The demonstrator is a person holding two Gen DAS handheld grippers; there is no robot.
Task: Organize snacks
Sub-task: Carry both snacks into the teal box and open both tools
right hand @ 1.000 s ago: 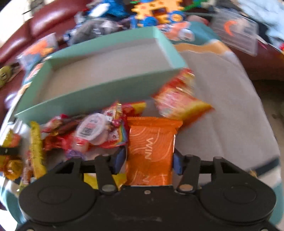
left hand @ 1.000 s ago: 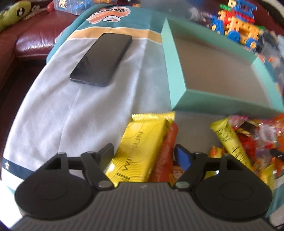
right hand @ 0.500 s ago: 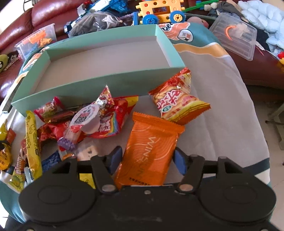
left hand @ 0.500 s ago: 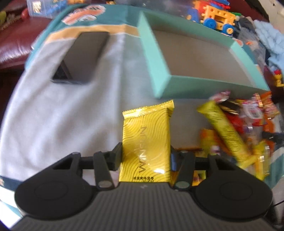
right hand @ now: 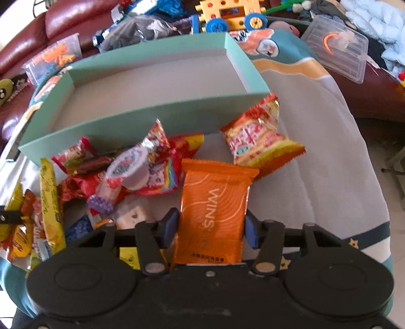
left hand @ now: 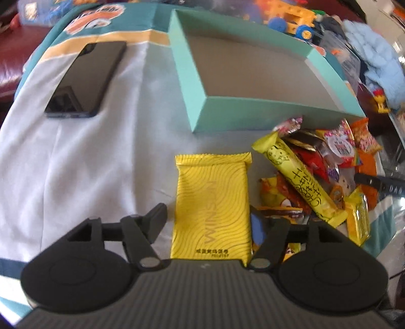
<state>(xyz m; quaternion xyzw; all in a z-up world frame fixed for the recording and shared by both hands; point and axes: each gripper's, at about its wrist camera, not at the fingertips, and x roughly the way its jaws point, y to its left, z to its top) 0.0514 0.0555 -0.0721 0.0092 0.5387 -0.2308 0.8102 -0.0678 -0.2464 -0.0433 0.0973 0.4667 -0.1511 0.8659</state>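
Observation:
An empty teal box stands on the cloth-covered table; it also shows in the right wrist view. My left gripper is shut on a yellow wafer packet and holds it in front of the box's near left corner. My right gripper is shut on an orange wafer packet, near the box's front wall. A pile of mixed snacks lies in front of the box, with a long yellow bar and an orange-red bag.
A black phone lies on the cloth to the left of the box. Toy blocks, a clear plastic lid and a red sofa crowd the far side. The table edge drops off at right.
The left gripper closed on the yellow packet, lifted it off the red snack and carried it toward the box corner. The right gripper kept the orange packet, shifting slightly.

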